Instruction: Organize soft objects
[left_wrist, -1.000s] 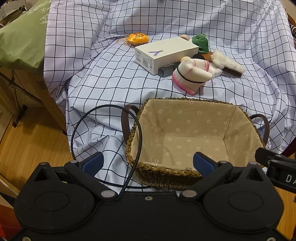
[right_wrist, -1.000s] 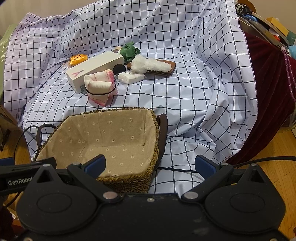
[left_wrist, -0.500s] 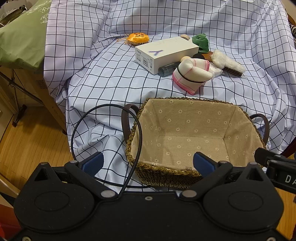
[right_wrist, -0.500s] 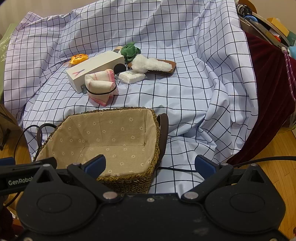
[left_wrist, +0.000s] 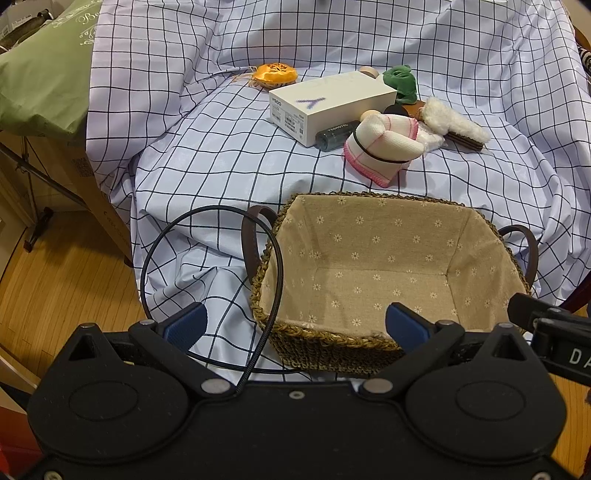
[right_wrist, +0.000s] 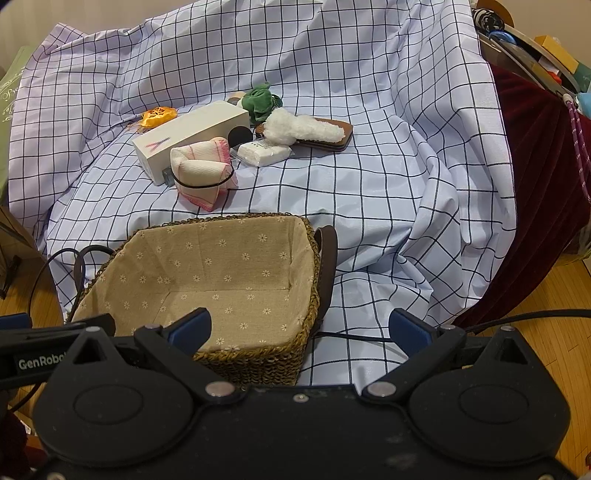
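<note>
A woven basket (left_wrist: 325, 341) (right_wrist: 258, 363) with a beige flowered lining stands empty at the front of the checked cloth. Behind it lies a rolled pink-and-white towel (left_wrist: 380, 146) (right_wrist: 203, 171) bound by a black band. Farther back are a green plush toy (left_wrist: 400, 83) (right_wrist: 260, 101), a white fluffy piece (left_wrist: 454, 123) (right_wrist: 299, 127) and an orange cushion (left_wrist: 275, 74) (right_wrist: 157, 115). My left gripper (left_wrist: 295, 326) is open over the basket's near left corner. My right gripper (right_wrist: 299, 326) is open at its near right corner. Both hold nothing.
A white box (left_wrist: 332, 105) (right_wrist: 192, 136), a dark bottle (left_wrist: 336, 134), a white packet (right_wrist: 264, 153) and a brown flat item (right_wrist: 328, 140) lie among the soft things. A black cable (left_wrist: 207, 266) loops left of the basket. Green pillow (left_wrist: 40, 81) at left, maroon fabric (right_wrist: 535, 192) at right.
Both grippers have edged slightly forward toward the basket; their fingers stay open. Nothing on the cloth has moved.
</note>
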